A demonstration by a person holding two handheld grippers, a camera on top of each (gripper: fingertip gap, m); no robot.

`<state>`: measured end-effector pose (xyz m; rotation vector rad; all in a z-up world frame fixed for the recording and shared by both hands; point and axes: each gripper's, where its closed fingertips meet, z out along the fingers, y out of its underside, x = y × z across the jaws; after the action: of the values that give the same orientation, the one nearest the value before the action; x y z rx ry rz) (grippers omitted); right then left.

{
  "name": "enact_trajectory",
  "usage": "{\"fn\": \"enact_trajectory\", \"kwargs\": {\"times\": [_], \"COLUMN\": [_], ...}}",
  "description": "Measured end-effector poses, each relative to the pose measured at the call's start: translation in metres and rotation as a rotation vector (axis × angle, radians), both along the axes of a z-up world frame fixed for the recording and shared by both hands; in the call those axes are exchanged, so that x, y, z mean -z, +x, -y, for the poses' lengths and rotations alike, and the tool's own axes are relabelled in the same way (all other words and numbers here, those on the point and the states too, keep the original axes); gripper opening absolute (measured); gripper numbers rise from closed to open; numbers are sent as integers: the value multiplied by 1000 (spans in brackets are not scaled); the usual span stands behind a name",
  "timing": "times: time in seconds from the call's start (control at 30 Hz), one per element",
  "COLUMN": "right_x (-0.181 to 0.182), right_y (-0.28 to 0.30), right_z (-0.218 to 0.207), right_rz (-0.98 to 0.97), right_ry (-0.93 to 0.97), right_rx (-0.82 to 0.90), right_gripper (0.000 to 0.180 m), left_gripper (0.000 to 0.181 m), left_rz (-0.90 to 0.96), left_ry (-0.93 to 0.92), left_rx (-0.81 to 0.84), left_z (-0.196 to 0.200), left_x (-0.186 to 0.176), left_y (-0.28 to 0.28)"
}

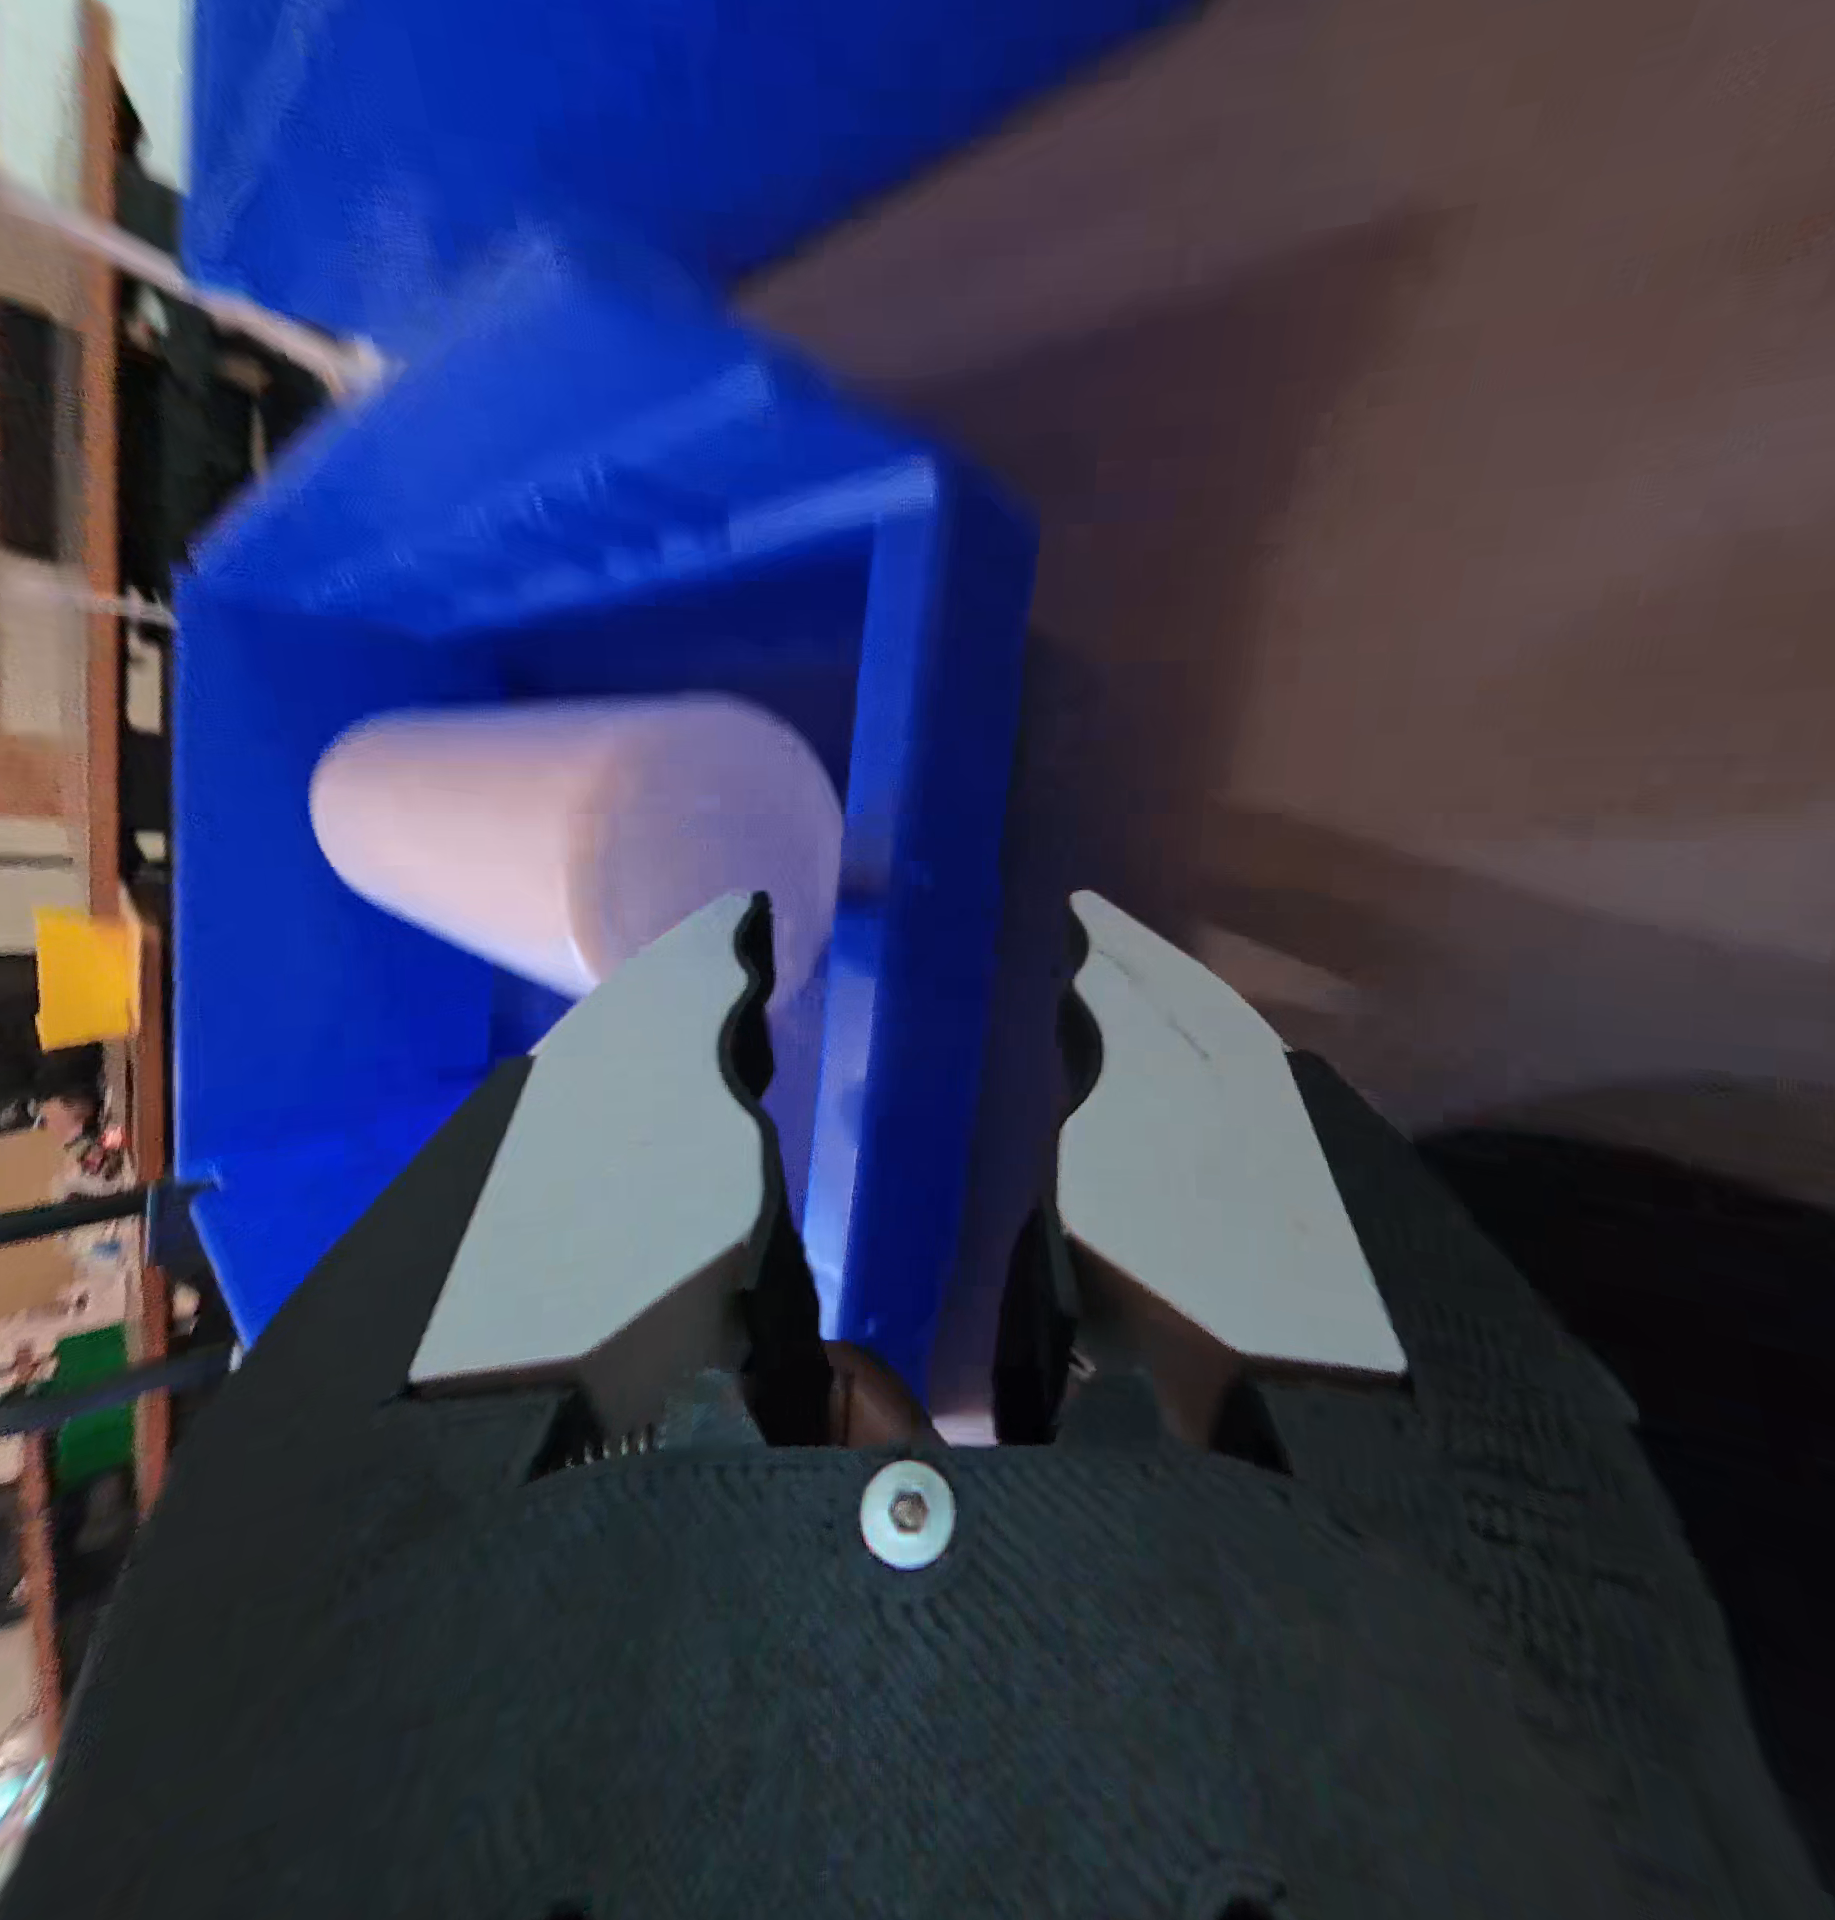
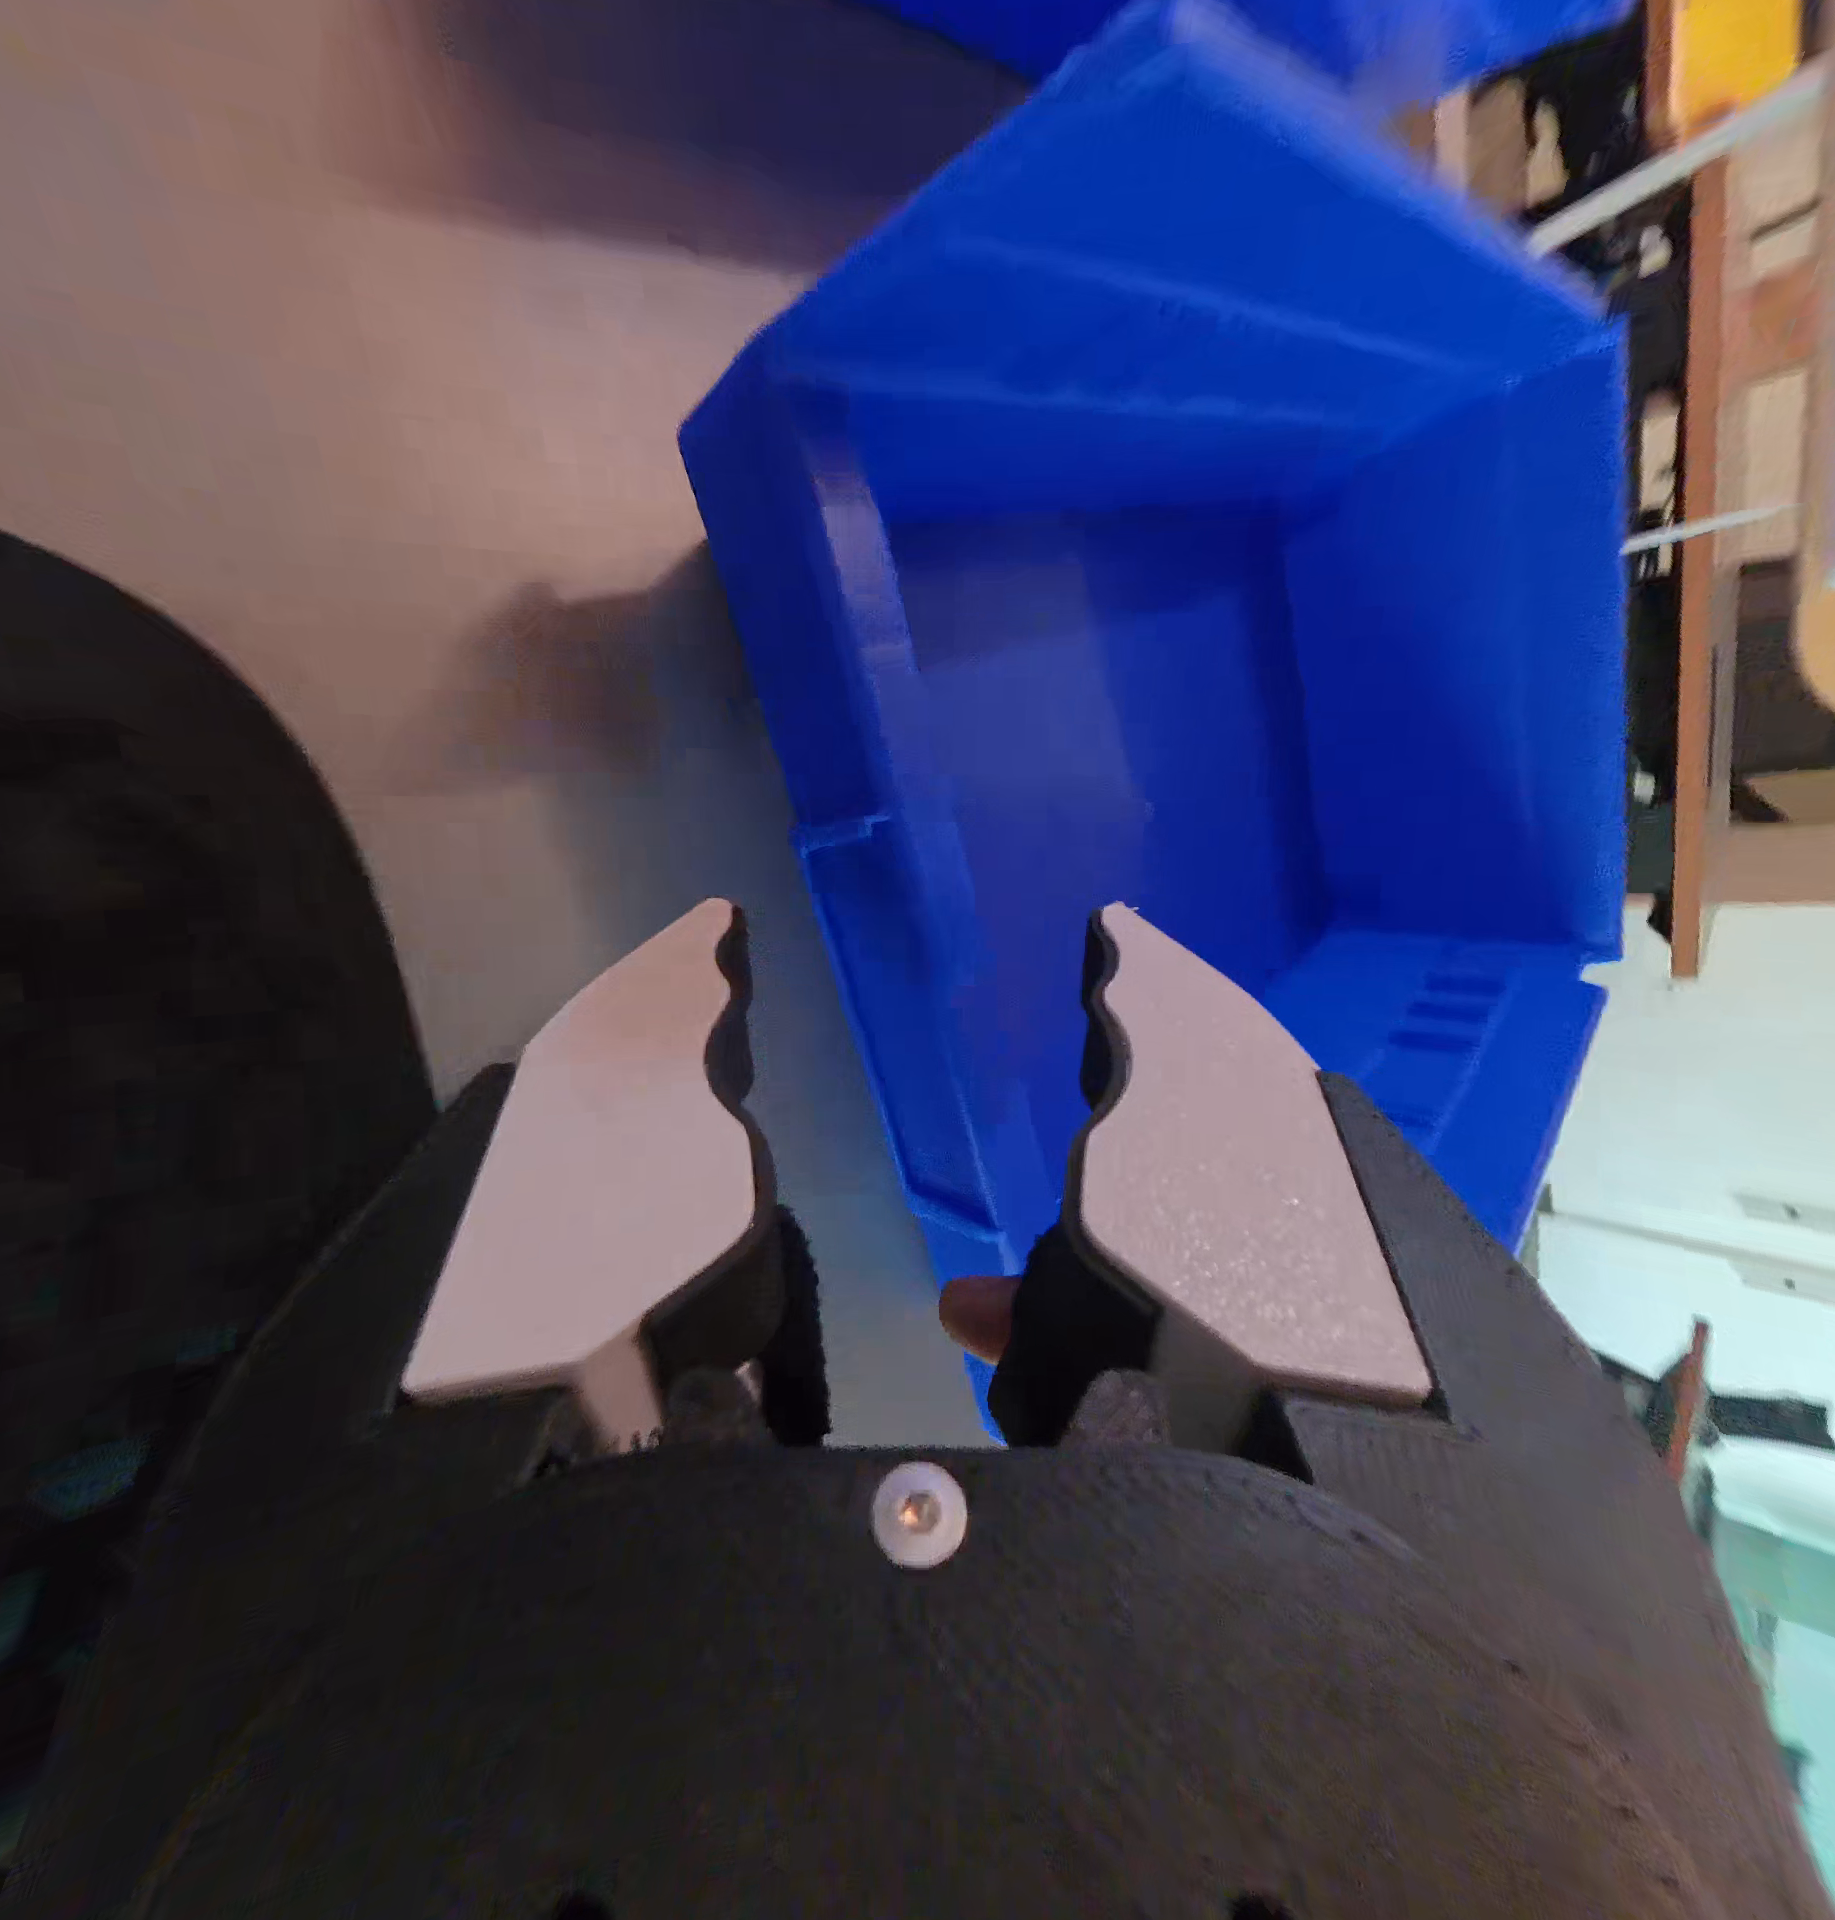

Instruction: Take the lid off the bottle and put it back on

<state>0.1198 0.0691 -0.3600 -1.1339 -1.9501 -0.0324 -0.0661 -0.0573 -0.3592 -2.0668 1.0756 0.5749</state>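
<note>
Reaching: left tool (image 1: 918, 914) open, empty | bottle (image 1: 570, 842) ahead-left in blue bin (image 1: 300, 935), axis crosswise | right tool (image 2: 918, 920) open, empty

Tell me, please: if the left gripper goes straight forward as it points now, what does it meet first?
Probably the near wall of the blue bin, which stands between the open left gripper fingers. The white bottle lies inside, slightly left of that line. Blur makes depth uncertain.

The right hand-held gripper (image 2: 918, 914), its grey fingers (image 2: 601, 1132) parted with nothing between them, points at the rim of a blue plastic bin (image 2: 1256, 675) standing on a pale bench (image 2: 321, 343); shelving (image 2: 1702, 520) blurs beyond the bin.
</note>
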Motion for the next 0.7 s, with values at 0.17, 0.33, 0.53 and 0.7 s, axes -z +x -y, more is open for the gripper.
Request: {"fn": "enact_trajectory", "kwargs": {"times": [0.17, 0.33, 0.53, 0.7], "right_x": [13, 14, 16, 17], "right_y": [7, 39, 87, 129], "right_z": [-18, -26, -36, -39], "right_rz": [103, 218, 297, 353], "right_ry": [86, 70, 20, -51], "right_rx": [108, 226, 347, 430], "right_gripper": [37, 37, 37, 39], "left_gripper": [35, 36, 37, 39], "left_rz": [2, 14, 16, 86], "left_ry": [5, -18, -25, -25], "left_rx": [-97, -145, -120, -140], "left_z": [13, 36, 74, 106], "left_x": [14, 14, 14, 14], "left_y": [-34, -54, -94, -124]}}
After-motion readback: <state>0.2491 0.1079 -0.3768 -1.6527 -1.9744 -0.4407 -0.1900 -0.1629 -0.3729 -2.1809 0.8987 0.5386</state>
